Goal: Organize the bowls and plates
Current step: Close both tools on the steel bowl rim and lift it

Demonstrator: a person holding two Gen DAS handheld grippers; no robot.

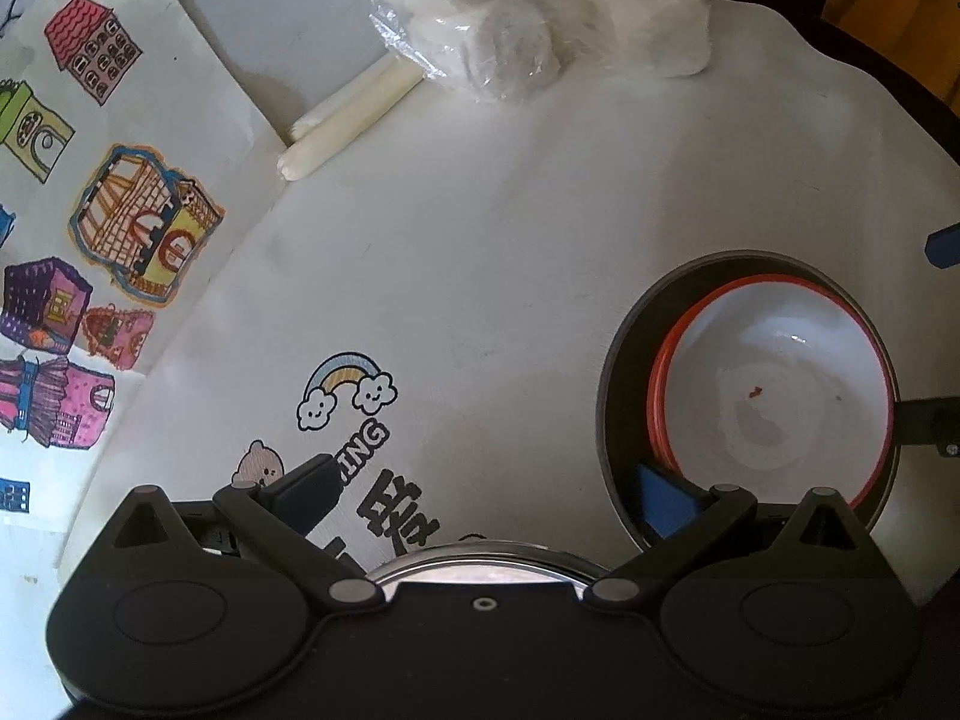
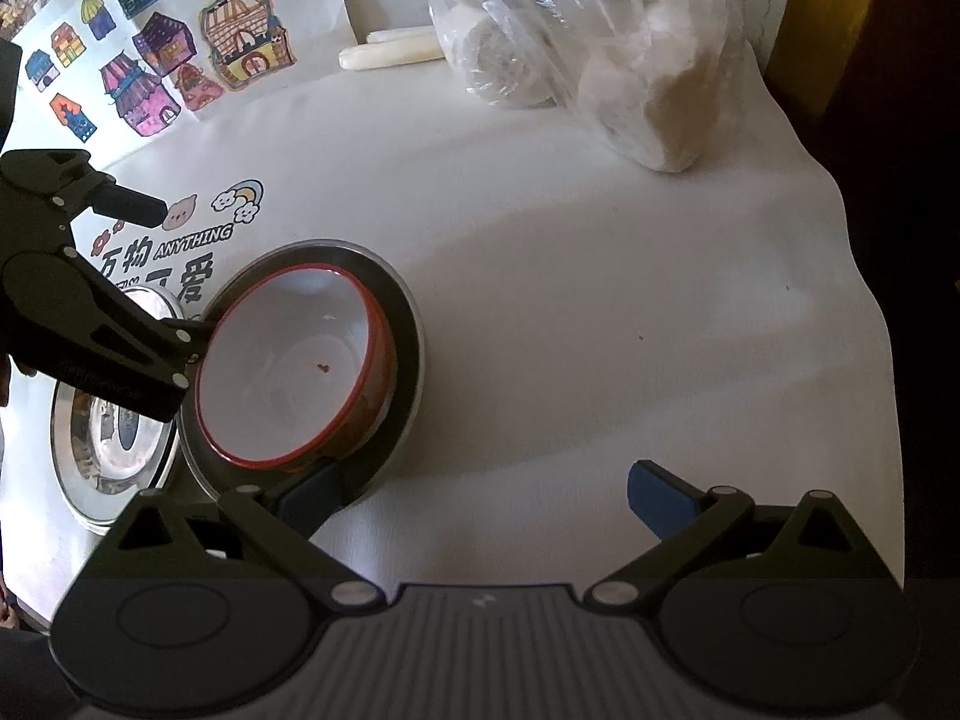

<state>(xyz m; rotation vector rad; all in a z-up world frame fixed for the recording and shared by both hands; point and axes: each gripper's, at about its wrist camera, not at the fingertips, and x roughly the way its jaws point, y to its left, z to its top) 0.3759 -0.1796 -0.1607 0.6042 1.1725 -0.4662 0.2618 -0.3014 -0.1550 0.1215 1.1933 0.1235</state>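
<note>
A white bowl with a red rim (image 1: pixel 780 384) (image 2: pixel 288 360) leans tilted inside a larger grey metal bowl (image 1: pixel 618 372) (image 2: pixel 408 324). A shiny steel plate (image 2: pixel 114 438) (image 1: pixel 480 564) lies just left of them, partly under my left gripper. My left gripper (image 1: pixel 489 489) (image 2: pixel 162 276) is open wide; its right finger (image 1: pixel 660 498) reaches inside the metal bowl, against the red rim. My right gripper (image 2: pixel 486 498) is open too. Its left finger (image 2: pixel 312 498) is at the metal bowl's near edge, and its right finger hangs over bare cloth.
A clear bag of white round pieces (image 1: pixel 540 18) (image 2: pixel 588 48) sits at the back, with two pale sticks (image 1: pixel 348 120) (image 2: pixel 390 51) beside it. A sheet of coloured house drawings (image 1: pixel 120 210) (image 2: pixel 180 48) lies at the left. The table edge (image 2: pixel 870 300) drops off on the right.
</note>
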